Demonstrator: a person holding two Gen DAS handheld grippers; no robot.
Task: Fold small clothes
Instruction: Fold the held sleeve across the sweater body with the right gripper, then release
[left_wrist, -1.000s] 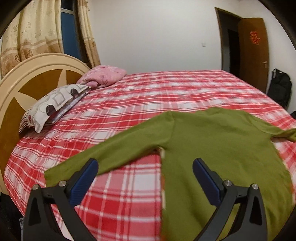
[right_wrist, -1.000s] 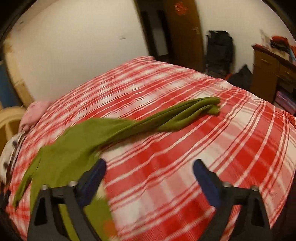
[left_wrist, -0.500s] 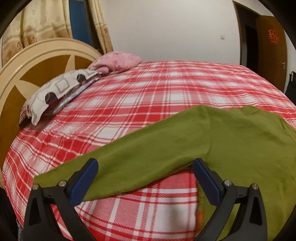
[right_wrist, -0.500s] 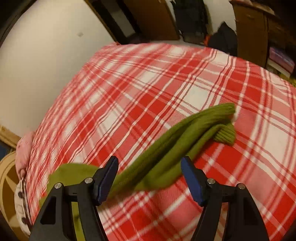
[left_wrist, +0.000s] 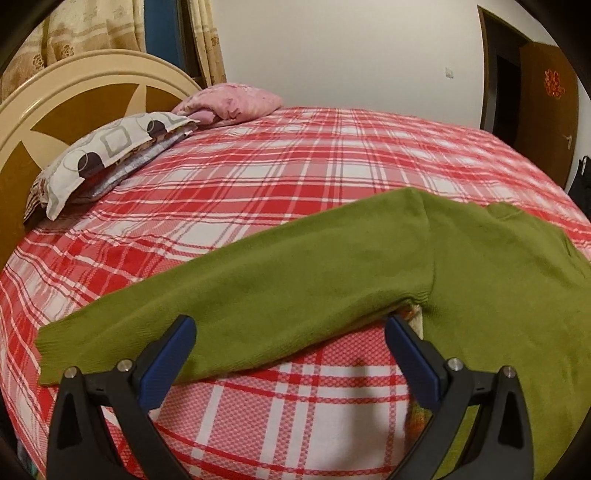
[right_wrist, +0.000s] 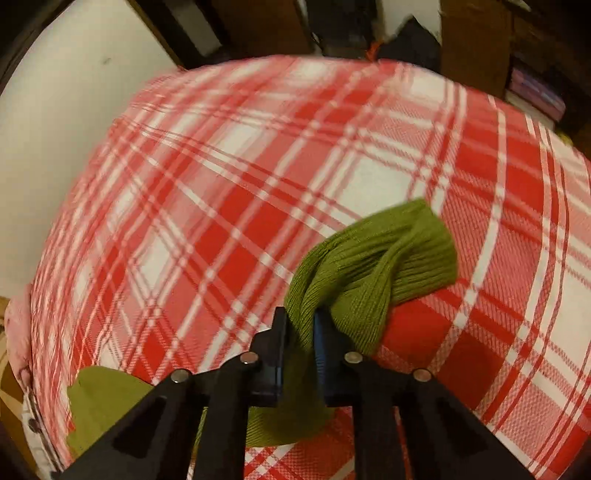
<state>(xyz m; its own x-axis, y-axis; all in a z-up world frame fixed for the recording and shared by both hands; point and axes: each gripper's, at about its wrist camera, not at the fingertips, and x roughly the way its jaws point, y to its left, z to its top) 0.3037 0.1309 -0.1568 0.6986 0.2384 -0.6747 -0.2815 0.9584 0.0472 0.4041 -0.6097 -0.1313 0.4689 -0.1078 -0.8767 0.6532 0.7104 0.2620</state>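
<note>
A green knit sweater (left_wrist: 461, 266) lies flat on the red and white plaid bed (left_wrist: 280, 173). Its one sleeve (left_wrist: 229, 299) stretches to the lower left in the left wrist view. My left gripper (left_wrist: 290, 334) hovers open just above that sleeve's lower edge, with nothing between its blue pads. In the right wrist view the other sleeve's ribbed cuff (right_wrist: 384, 262) is bunched up. My right gripper (right_wrist: 300, 325) is closing its jaws on the sleeve just behind that cuff, and the fabric is pinched between the pads.
Two pillows, a patterned one (left_wrist: 107, 151) and a pink one (left_wrist: 232, 103), lie by the wooden headboard (left_wrist: 70, 99). A brown door (left_wrist: 546, 96) and a white wall stand beyond the bed. Dark furniture (right_wrist: 517, 55) stands past the bed's far edge in the right wrist view.
My right gripper swung over to the far sleeve's cuff and went from wide open to pinching the fabric. My left gripper came down closer to the near sleeve and stayed open.
</note>
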